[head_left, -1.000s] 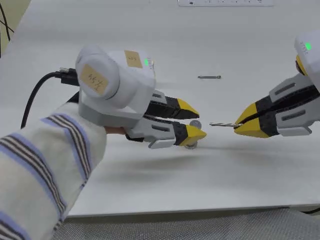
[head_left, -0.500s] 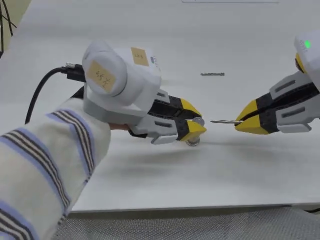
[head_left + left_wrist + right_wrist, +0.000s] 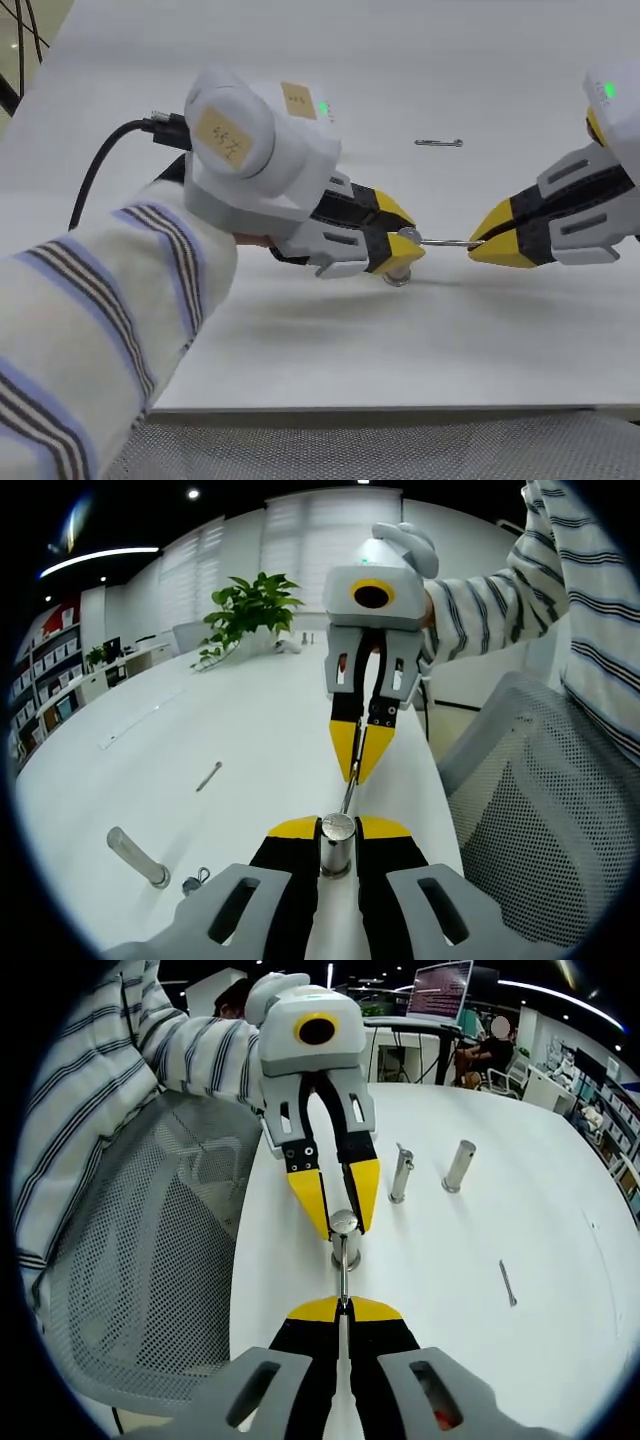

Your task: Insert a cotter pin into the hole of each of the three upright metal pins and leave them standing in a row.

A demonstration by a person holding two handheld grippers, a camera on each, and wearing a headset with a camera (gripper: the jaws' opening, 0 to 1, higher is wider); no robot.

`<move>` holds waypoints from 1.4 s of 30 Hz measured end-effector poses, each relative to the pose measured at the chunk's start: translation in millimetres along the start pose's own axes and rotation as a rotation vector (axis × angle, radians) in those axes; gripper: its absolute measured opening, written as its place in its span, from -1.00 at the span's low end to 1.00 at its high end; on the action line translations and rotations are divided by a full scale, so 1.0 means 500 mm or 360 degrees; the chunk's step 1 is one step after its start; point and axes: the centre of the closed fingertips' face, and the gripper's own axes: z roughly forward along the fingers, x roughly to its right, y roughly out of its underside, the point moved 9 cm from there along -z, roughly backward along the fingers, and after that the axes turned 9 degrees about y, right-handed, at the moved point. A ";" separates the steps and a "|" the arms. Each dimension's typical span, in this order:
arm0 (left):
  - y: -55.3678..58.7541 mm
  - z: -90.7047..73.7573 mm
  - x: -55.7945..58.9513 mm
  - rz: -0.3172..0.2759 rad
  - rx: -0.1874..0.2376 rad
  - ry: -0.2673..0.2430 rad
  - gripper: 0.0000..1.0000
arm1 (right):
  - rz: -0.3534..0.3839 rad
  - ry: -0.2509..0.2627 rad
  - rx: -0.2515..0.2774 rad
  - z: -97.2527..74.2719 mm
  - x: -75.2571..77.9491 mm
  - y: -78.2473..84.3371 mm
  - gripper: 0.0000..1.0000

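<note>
White and smooth, the workbench top (image 3: 300, 330) is stretching away toward an office with shelves and a leafy potted plant (image 3: 250, 610). Near its front edge a short metal pin (image 3: 337, 846), a polished steel cylinder with a flat round head, is standing upright. The left gripper (image 3: 405, 240) is clamping it from both sides, its yellow-tipped black jaws pressing against the shaft just below the head. A cotter pin (image 3: 445, 241), a thin, straight length of bright wire, is lying level in the air and pointing at the upper part of that cylinder. Its far end is being pinched between the closed yellow tips of the right gripper (image 3: 472, 243), and its free end is meeting the metal pin near the head; whether it is entering the hole cannot be told. The two grippers are facing each other nose to nose, with white plastic bodies. Farther along the bench, in the right gripper view, a second metal pin (image 3: 400, 1175) and a third metal pin (image 3: 460, 1165) are standing upright side by side, near each other, the second carrying something thin at its top. A spare cotter pin (image 3: 438, 143) is lying flat on the bare surface, well apart from them. A cream sleeve (image 3: 90, 330) with blue and brown stripes is covering the arm holding the left gripper, a black cable (image 3: 95, 180) is trailing from that gripper's rear, and a grey mesh chair (image 3: 150, 1260) is sitting beside the bench.
</note>
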 end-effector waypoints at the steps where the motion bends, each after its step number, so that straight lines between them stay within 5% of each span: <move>1: 0.000 0.000 0.000 -0.0002 0.0001 0.0000 -0.82 | -0.0004 0.0000 0.0003 0.000 0.000 -0.002 -1.00; 42: 0.003 -0.002 -0.001 -0.0035 0.0004 -0.0005 -0.82 | -0.0030 -0.0008 0.0068 0.052 -0.001 -0.034 -1.00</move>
